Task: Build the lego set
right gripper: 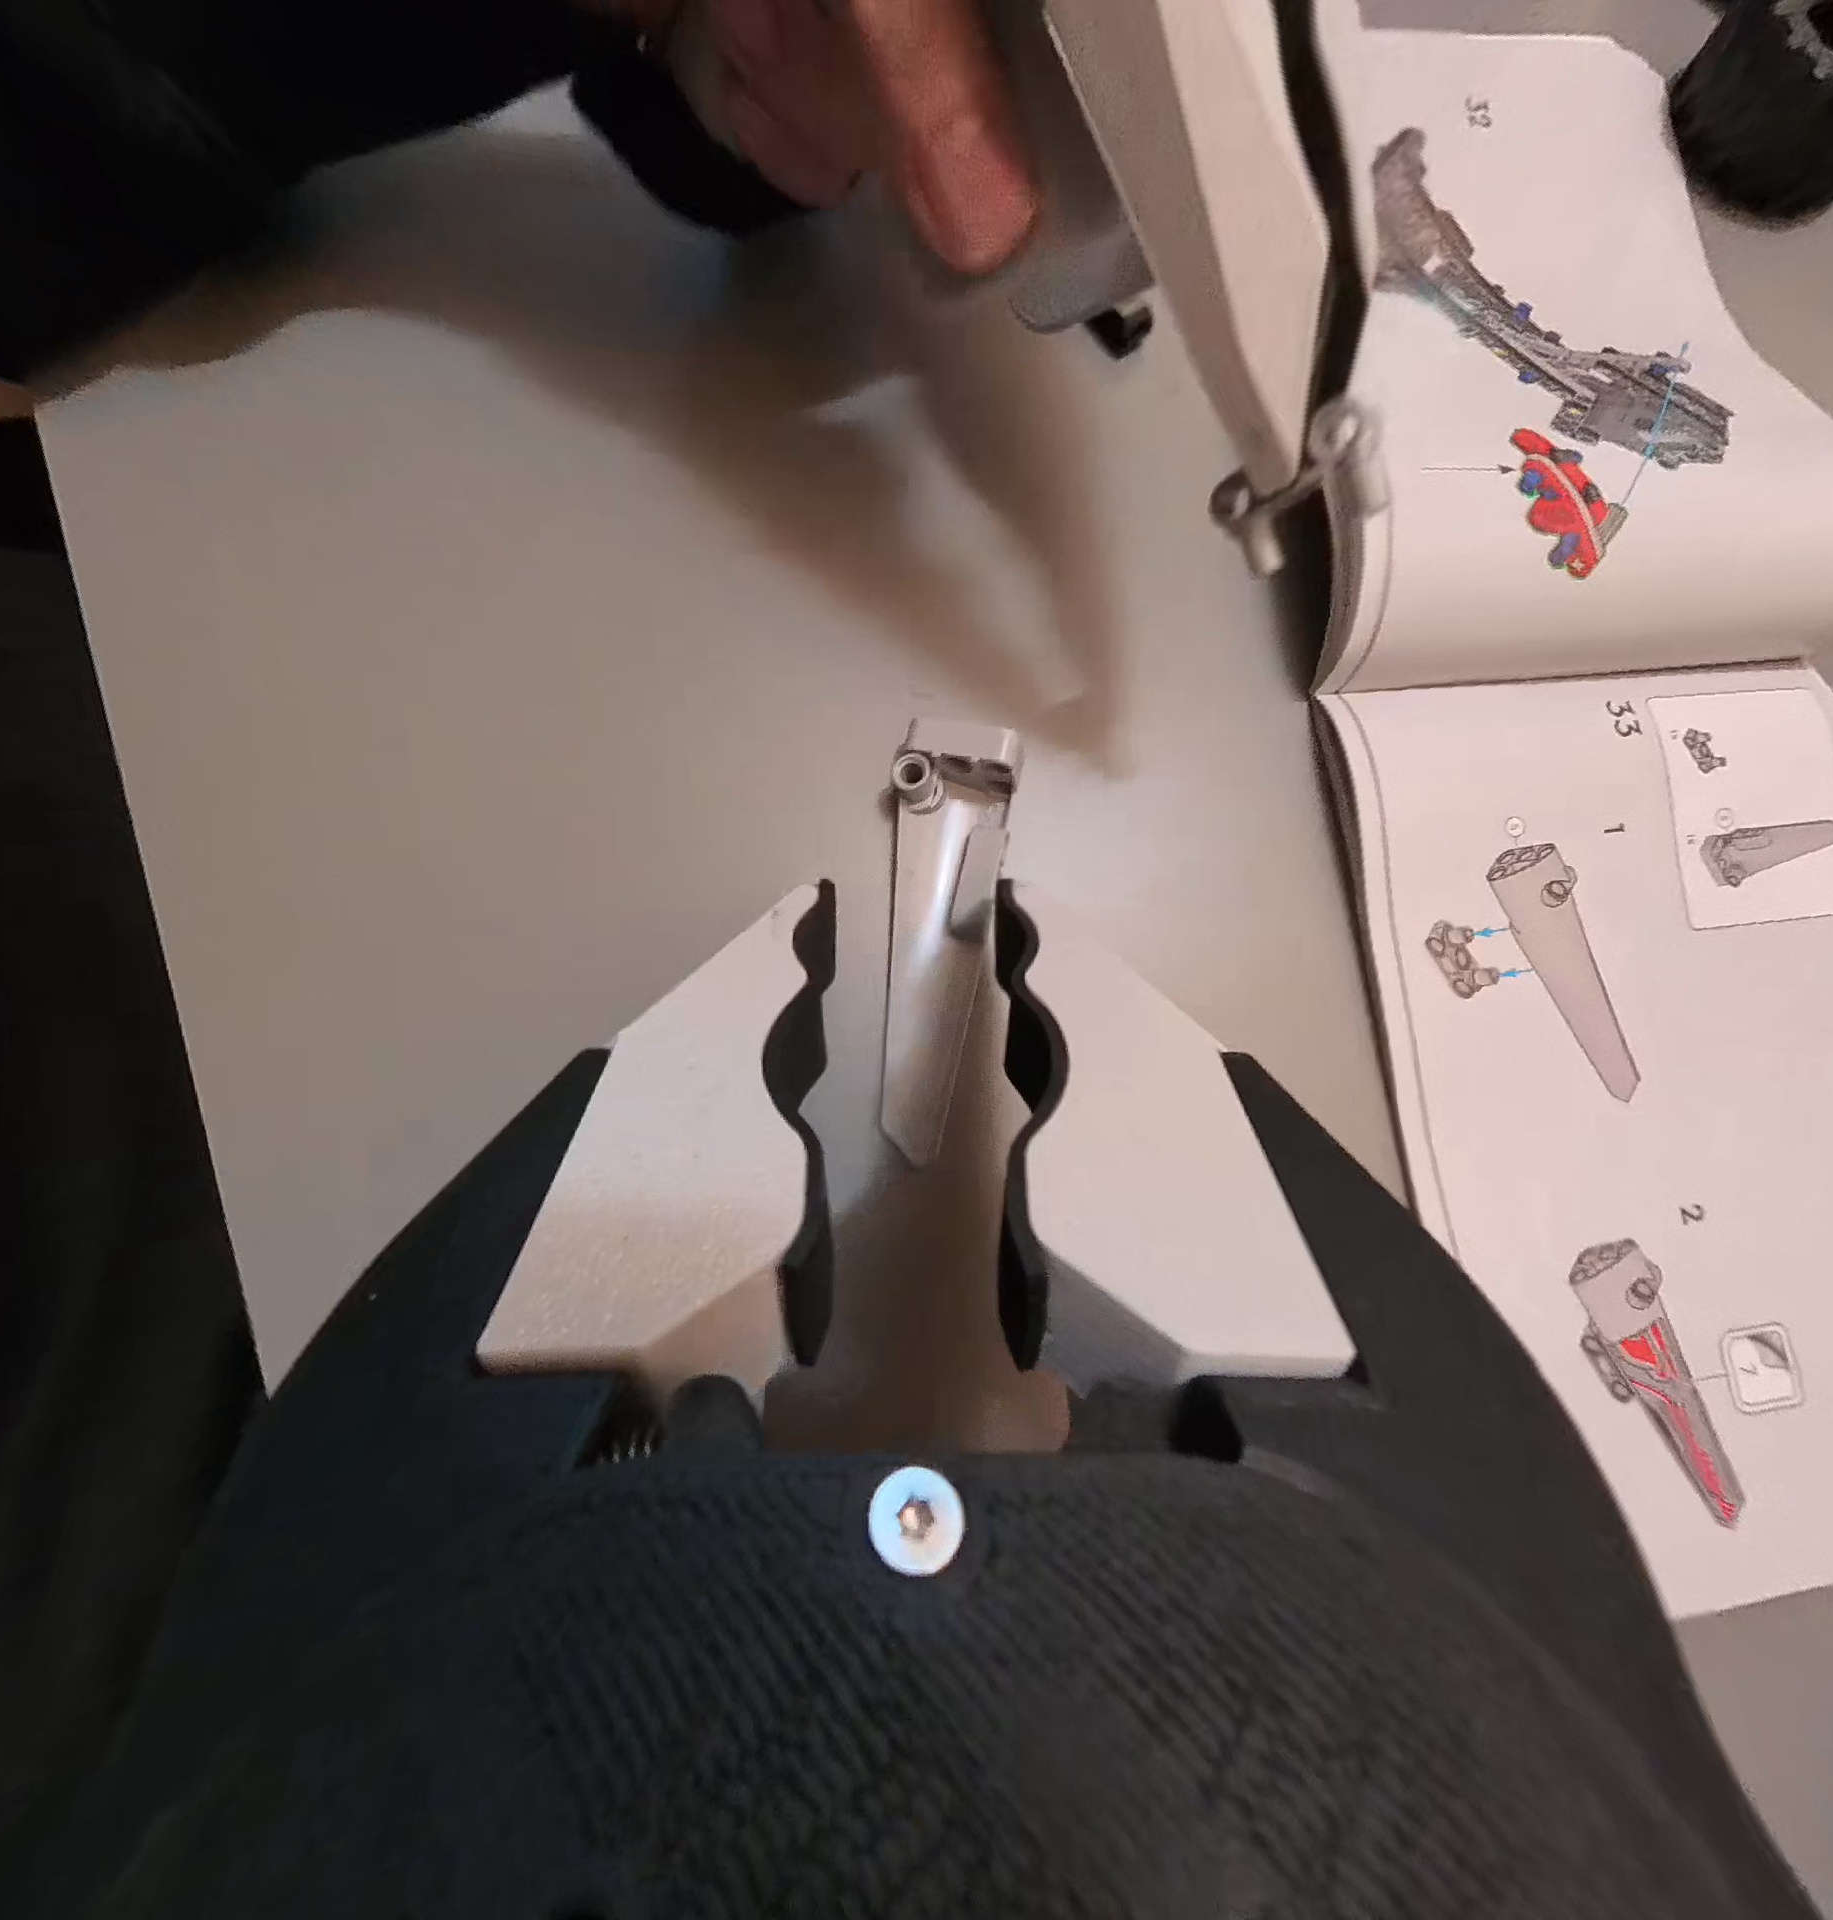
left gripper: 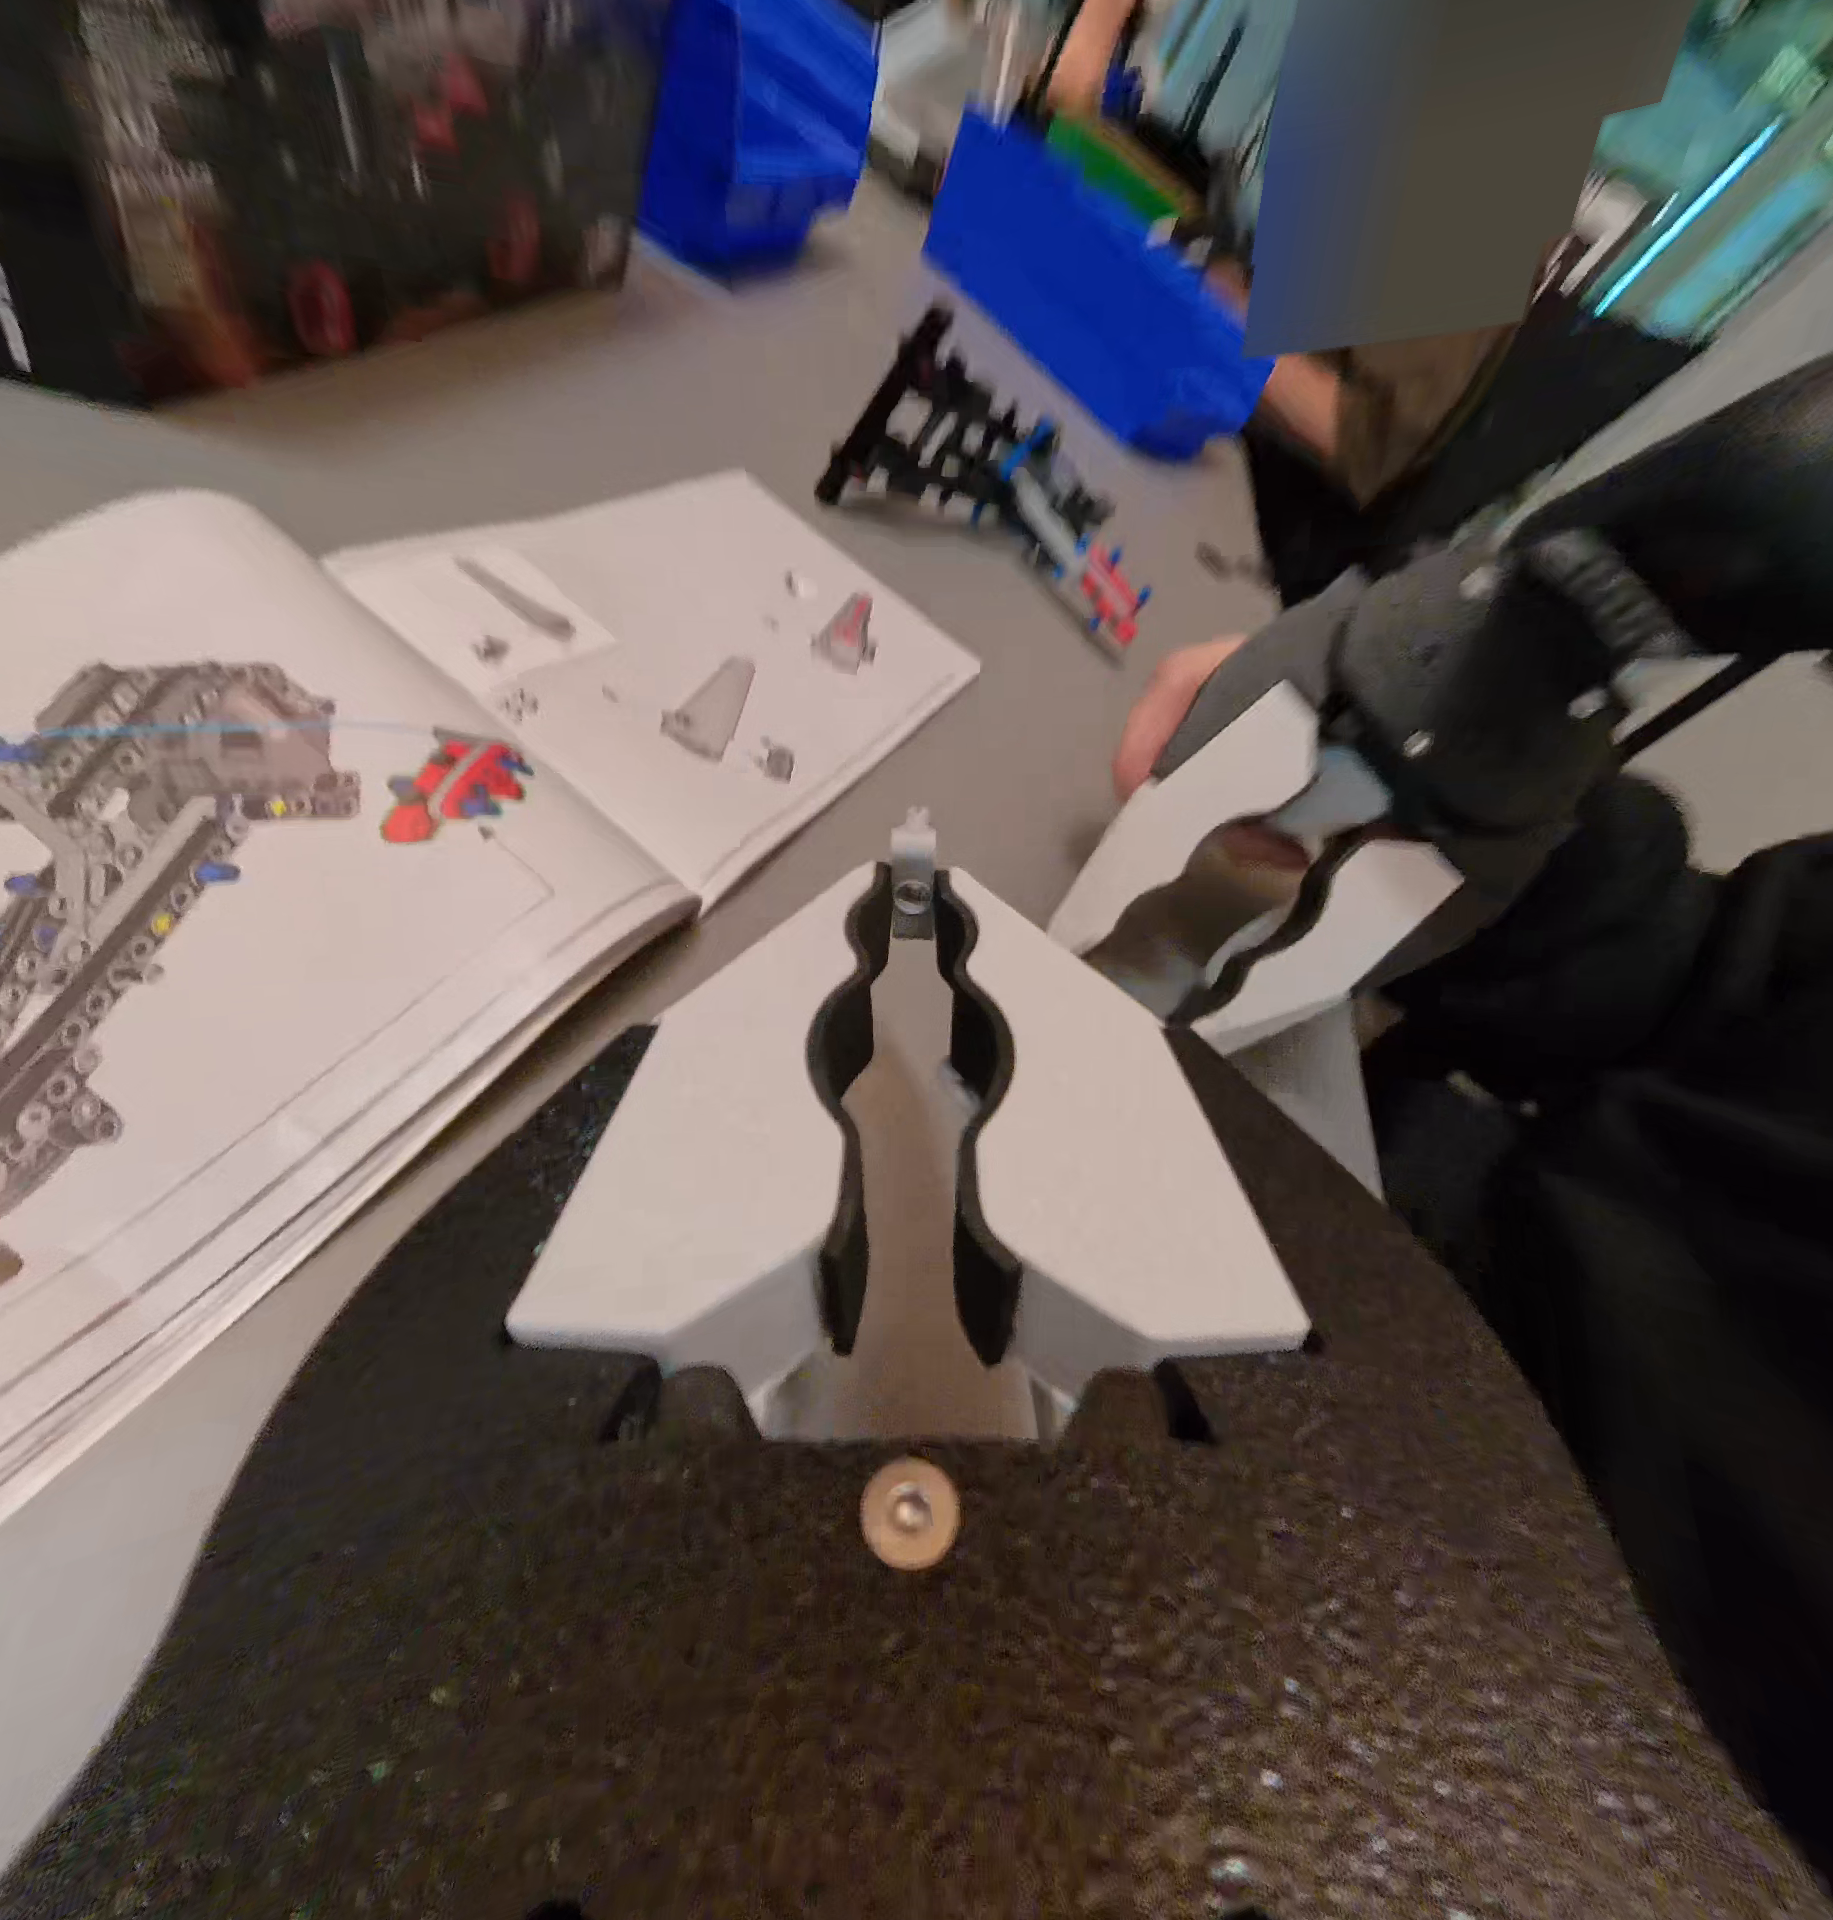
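Left claw (left gripper: 912,894): pressed together, pinching one small grey connector piece (left gripper: 912,883) at the fingertips, above the table (left gripper: 538,436) edge. In the right wrist view the same piece (right gripper: 1296,488) shows at 1 o'clock, held over the booklet.

Right claw (right gripper: 912,904): pinching one long grey tapered panel (right gripper: 933,977), wide end forward, over bare table (right gripper: 476,623). A hand (right gripper: 891,135) grips the other tool at 12 o'clock.

One instruction booklet (left gripper: 320,790) lies open at 10 o'clock in the left wrist view, its pages bearing printed build diagrams and page numbers.

Farther, at 12 to 1 o'clock: one partly built black frame (left gripper: 985,488) with blue and red parts, resting on the table.

Containers, farthest: two blue bins (left gripper: 756,135), contents blurred, cannot tell. One dark printed box (left gripper: 288,177) at 11 o'clock, writing blurred.
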`<state>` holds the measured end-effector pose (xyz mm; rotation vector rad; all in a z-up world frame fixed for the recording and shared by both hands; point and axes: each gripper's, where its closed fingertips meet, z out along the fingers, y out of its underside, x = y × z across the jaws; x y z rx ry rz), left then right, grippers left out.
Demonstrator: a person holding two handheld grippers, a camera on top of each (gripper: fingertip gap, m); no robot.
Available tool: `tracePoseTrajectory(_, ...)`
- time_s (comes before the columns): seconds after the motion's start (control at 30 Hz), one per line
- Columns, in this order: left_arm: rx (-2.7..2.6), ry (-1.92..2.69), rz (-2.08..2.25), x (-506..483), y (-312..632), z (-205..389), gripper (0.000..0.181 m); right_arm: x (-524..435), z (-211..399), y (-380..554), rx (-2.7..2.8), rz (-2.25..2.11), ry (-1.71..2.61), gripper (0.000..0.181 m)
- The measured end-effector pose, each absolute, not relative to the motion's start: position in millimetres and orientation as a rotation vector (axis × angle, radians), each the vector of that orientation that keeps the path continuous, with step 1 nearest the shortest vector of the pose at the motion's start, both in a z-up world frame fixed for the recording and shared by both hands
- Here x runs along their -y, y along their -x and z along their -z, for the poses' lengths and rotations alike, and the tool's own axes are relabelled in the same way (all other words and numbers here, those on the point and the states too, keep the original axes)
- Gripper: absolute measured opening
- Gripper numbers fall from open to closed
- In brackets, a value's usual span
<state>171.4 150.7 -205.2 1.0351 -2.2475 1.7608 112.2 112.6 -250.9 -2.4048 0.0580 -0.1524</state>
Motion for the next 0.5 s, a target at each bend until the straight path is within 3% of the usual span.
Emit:
tracePoseTrajectory(0.27,2.259,-1.044,-1.355,-147.0,-144.8,245.5,0.005,-109.2,260.8,-114.3,-0.02,0.189,2.381,0.003)
tracePoseTrajectory(0.43,2.402,-1.069,-1.394,-155.9,-158.0,245.5,0.039,-108.9,260.3,-120.7,-0.059,0.143,2.322,0.0)
tracePoseTrajectory(0.5,2.497,-0.948,-1.499,-157.2,-160.5,234.2,0.044,-108.3,259.5,-119.8,-0.075,0.11,2.3,0.0)
